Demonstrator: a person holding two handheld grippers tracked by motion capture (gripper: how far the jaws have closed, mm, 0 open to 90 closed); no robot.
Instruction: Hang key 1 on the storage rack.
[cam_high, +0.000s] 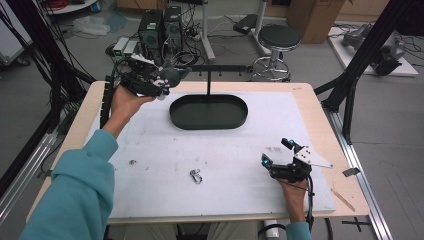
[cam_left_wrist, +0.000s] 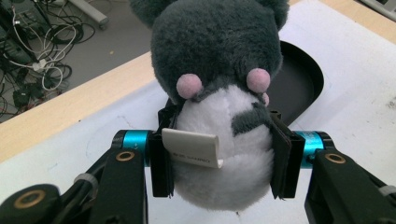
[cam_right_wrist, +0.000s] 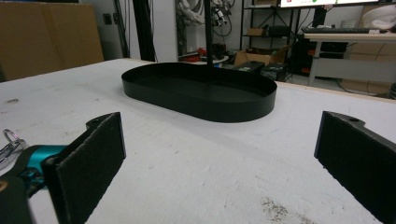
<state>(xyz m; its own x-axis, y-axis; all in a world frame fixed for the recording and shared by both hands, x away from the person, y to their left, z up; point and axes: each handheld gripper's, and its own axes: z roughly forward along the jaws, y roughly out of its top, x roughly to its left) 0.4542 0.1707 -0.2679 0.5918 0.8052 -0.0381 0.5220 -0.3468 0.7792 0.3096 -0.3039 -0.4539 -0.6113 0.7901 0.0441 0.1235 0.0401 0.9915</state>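
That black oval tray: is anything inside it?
The black oval tray holds nothing loose; a thin black post rises from its far side. The plush toy covers part of it in the left gripper view.

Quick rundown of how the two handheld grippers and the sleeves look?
Both grippers are black frames: left gripper, right gripper. Flat black foam-padded fingers sit on teal metal collars, with brass-coloured pivot rivets. The right one carries a grey three-cornered plate and trails a black cable. The person wears teal long sleeves.
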